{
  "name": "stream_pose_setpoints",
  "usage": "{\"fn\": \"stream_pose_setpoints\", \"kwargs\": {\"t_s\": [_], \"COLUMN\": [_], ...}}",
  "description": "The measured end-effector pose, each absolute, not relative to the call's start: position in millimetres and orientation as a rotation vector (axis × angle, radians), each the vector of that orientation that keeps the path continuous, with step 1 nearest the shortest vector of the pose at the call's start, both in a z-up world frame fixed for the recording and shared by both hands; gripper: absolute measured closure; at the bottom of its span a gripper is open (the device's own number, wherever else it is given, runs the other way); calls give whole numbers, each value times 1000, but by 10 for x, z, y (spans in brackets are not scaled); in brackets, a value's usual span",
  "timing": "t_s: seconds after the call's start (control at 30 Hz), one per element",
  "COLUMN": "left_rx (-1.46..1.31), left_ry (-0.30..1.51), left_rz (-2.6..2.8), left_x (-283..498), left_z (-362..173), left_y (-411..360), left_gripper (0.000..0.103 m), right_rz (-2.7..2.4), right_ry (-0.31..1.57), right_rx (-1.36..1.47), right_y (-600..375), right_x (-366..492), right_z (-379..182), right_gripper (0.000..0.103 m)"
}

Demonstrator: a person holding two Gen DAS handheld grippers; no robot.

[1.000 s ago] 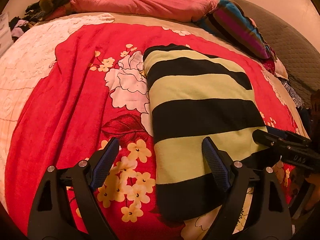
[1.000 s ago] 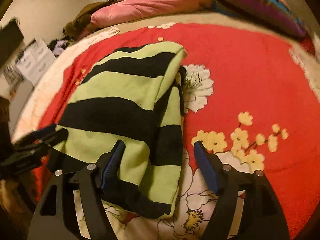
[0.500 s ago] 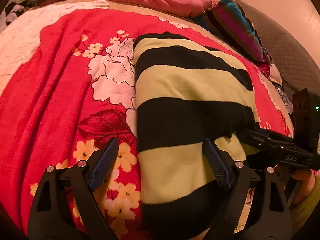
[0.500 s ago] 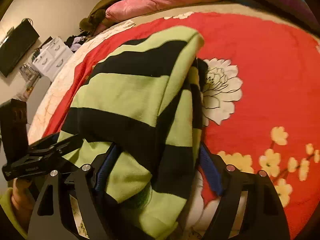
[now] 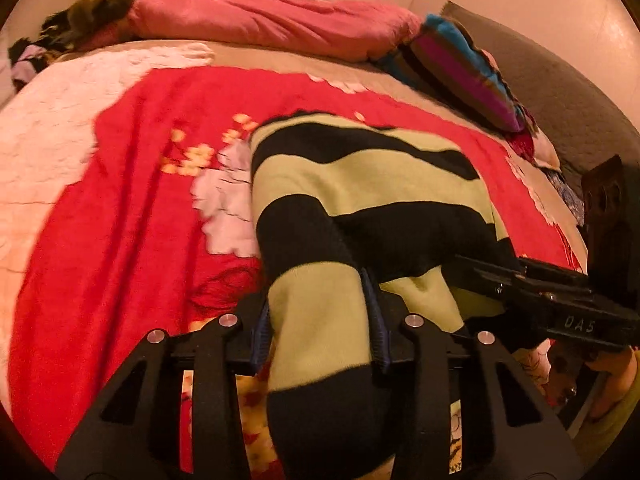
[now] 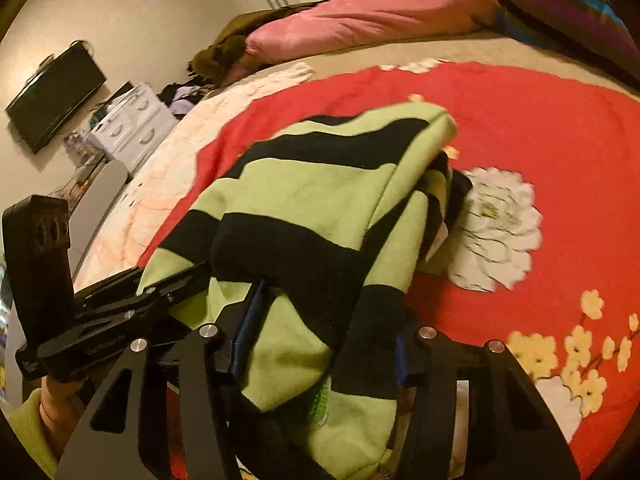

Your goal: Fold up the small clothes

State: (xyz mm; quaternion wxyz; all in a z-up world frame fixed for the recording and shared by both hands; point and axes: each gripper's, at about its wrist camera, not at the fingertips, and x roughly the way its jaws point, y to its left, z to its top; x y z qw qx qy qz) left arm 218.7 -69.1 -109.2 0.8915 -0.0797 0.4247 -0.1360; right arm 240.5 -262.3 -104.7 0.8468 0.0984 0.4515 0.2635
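Note:
A folded green-and-black striped garment (image 5: 360, 196) lies on a red floral blanket (image 5: 132, 216) on the bed. My left gripper (image 5: 318, 332) is shut on its near left edge, and the cloth bunches up between the blue pads. My right gripper (image 6: 320, 332) is shut on the near right edge of the same garment (image 6: 304, 208), which is lifted at the near end. The right gripper shows at the right of the left wrist view (image 5: 560, 304), and the left gripper shows at the left of the right wrist view (image 6: 104, 320).
A pink pillow (image 5: 260, 24) and a striped cushion (image 5: 464, 72) lie at the head of the bed. A white quilt (image 5: 52, 128) covers the bed's left side. White drawers (image 6: 128, 124) and a wall TV (image 6: 52, 96) stand beyond the bed.
Both grippers went from open to shut on the garment's near edge. The near end of the garment has risen and bunched up.

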Motion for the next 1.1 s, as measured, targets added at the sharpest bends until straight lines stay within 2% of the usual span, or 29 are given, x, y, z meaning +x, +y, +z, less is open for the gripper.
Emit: {"fn": "stream_pose_setpoints", "kwargs": {"t_s": [0.2,0.4,1.03,1.1], "left_rx": [-224,-199,-189,-188], "left_ry": [943,943,937,934], "left_rz": [-247,-258,-244,-240], "left_x": [2240,2235,2204,2186], "left_z": [-1259,-1262,-1262,-1251], "left_y": [-501,-543,-511,-499], "left_gripper": [68,63,58,58], "right_rz": [511,405,369,362], "right_ry": [968,1023,1009,1004], "right_rx": [198,242,237,239], "right_y": [-2520,-2614,-2666,-2687], "right_x": [2398,2378,2285,2263], "right_z": [-1139,-1286,-1182,-1159], "right_gripper": [51,37,33,28]}}
